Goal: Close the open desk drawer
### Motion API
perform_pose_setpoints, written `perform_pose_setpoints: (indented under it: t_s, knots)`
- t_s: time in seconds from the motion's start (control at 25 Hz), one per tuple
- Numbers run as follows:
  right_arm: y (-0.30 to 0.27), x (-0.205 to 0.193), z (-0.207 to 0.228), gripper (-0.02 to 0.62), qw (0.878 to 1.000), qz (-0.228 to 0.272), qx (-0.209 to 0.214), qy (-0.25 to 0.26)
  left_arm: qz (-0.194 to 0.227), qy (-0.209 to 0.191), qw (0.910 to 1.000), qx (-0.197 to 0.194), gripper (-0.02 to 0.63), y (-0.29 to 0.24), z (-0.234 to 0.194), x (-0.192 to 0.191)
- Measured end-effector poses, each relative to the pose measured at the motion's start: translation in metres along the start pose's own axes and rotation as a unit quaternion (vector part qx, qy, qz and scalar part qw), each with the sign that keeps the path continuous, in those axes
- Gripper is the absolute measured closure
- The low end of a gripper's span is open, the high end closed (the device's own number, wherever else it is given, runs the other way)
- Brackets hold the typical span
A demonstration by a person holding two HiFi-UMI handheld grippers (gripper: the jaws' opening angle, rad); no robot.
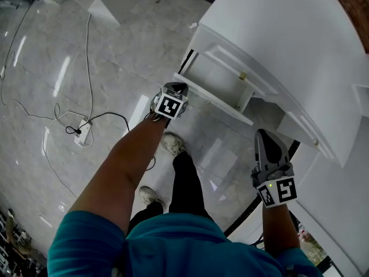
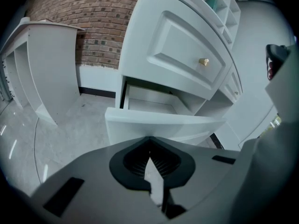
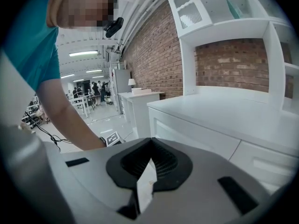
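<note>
At one o'clock in the head view, the open drawer [image 1: 214,79] juts from the white table [image 1: 288,33]. The left claw [image 1: 173,91], jaws pressed together on nothing, sits just beside the seven-o'clock end of its front panel [image 2: 163,121], likely so the blunt tip can shove it home. The right claw [image 1: 270,143], likewise closed and empty, hangs at four o'clock, seemingly out of the push's way.
</note>
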State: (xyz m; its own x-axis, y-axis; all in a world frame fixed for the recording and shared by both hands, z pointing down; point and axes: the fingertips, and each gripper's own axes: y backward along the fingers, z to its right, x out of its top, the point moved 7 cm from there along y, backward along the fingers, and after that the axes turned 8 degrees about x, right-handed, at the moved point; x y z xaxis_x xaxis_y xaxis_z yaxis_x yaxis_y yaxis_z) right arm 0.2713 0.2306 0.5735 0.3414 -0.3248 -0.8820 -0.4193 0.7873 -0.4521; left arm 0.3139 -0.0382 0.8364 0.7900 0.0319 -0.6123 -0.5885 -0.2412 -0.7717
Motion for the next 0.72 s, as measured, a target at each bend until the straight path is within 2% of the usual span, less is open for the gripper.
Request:
perform_pose_setpoints:
  t_s: [0.24, 0.36, 0.72]
  knots:
    - [-0.001, -0.003, 0.009, 0.574, 1.0, -0.002, 0.001, 0.0, 0.014, -0.001, 0.9999, 0.006, 0.594, -0.013, -0.004, 0.017]
    - [0.0, -0.004, 0.018, 0.574, 1.0, 0.009, -0.004, -0.017, 0.015, -0.003, 0.9999, 0.007, 0.594, -0.02, -0.004, 0.024]
    - [0.018, -0.015, 0.059, 0.574, 0.995, 0.021, -0.063, -0.071, 0.018, -0.019, 0.9996, 0.012, 0.594, -0.034, -0.007, 0.042]
